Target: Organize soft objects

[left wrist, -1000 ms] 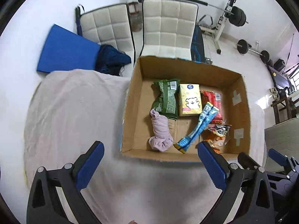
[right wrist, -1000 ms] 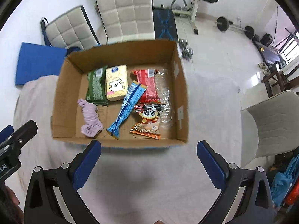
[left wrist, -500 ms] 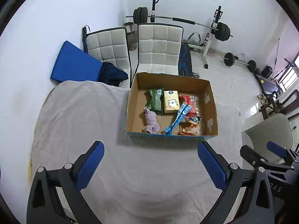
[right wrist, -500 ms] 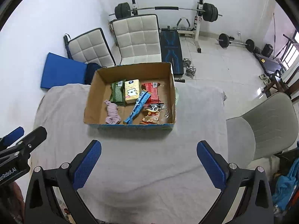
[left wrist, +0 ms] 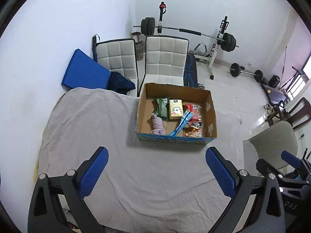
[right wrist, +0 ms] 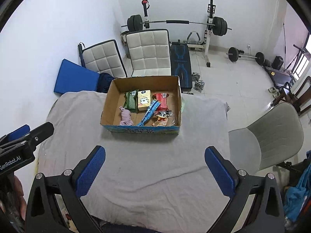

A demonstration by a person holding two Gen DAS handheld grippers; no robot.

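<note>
Both tongs, left point(left wrist: 156, 158) and right point(right wrist: 155, 156), hover released above the cloth point(left wrist: 136, 174).

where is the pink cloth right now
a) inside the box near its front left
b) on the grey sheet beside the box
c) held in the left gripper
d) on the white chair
a: the pink cloth lies inside the box, front left, next to the green packet; both grippers are open and hold nothing.
</note>
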